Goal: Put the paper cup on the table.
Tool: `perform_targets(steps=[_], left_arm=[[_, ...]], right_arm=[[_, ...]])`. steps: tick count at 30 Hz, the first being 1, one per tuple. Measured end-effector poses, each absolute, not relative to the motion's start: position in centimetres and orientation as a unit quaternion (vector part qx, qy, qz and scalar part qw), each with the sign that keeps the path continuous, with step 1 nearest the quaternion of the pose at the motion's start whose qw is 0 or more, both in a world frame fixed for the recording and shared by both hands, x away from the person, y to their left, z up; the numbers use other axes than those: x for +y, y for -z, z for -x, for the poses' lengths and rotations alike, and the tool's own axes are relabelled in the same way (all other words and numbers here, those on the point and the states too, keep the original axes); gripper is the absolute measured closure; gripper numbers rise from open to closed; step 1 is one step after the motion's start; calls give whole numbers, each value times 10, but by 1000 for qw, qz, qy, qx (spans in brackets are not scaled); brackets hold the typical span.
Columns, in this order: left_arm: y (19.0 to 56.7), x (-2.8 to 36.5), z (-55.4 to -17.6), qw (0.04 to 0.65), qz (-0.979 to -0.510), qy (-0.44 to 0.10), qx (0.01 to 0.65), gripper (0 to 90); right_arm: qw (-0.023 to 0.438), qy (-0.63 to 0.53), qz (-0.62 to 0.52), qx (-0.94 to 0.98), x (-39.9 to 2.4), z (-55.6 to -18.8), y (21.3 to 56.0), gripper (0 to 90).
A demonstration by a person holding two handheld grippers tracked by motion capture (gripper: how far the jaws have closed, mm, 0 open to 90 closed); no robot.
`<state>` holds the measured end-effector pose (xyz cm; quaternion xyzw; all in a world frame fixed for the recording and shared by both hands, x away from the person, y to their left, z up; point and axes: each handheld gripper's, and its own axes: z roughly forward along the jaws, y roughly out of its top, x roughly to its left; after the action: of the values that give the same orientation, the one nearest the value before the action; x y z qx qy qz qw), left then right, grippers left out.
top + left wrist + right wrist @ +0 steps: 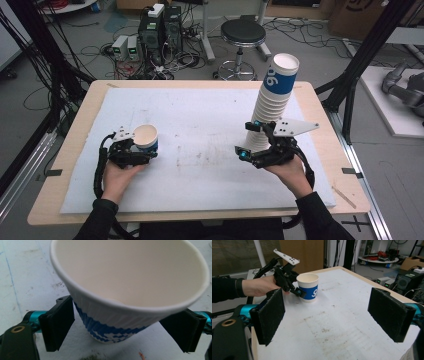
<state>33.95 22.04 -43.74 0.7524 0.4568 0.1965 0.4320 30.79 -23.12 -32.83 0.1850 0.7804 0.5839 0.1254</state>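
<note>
Left gripper [141, 156] released — jaws apart around single paper cup [146, 137], upright on white mat [200, 150]. Right gripper [252, 141] spread wide, empty — beside cup stack [272, 100].

Even, soft light from overhead, shadows faint on the white mat [200, 145]. The high view looks grainy; up close the paper cup [130, 285] blurs, rim slightly overexposed.

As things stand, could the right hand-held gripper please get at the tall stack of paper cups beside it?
Probably yes: the right hand-held gripper has its jaws open right next to the stack of paper cups, with only bare white mat around; the single paper cup stands far off by the left hand-held gripper.
</note>
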Motion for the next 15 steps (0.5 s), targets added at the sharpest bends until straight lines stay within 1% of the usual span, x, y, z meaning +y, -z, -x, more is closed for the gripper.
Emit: perform_targets(steps=[5, 15], left_arm=[[432, 222, -329, 428, -760, -192, 450, 143], [419, 239, -311, 443, -737, -204, 467, 143]], right_arm=[[126, -587, -185, 778, -233, -308, 328, 144], [123, -590, -186, 776, -238, -310, 328, 144]])
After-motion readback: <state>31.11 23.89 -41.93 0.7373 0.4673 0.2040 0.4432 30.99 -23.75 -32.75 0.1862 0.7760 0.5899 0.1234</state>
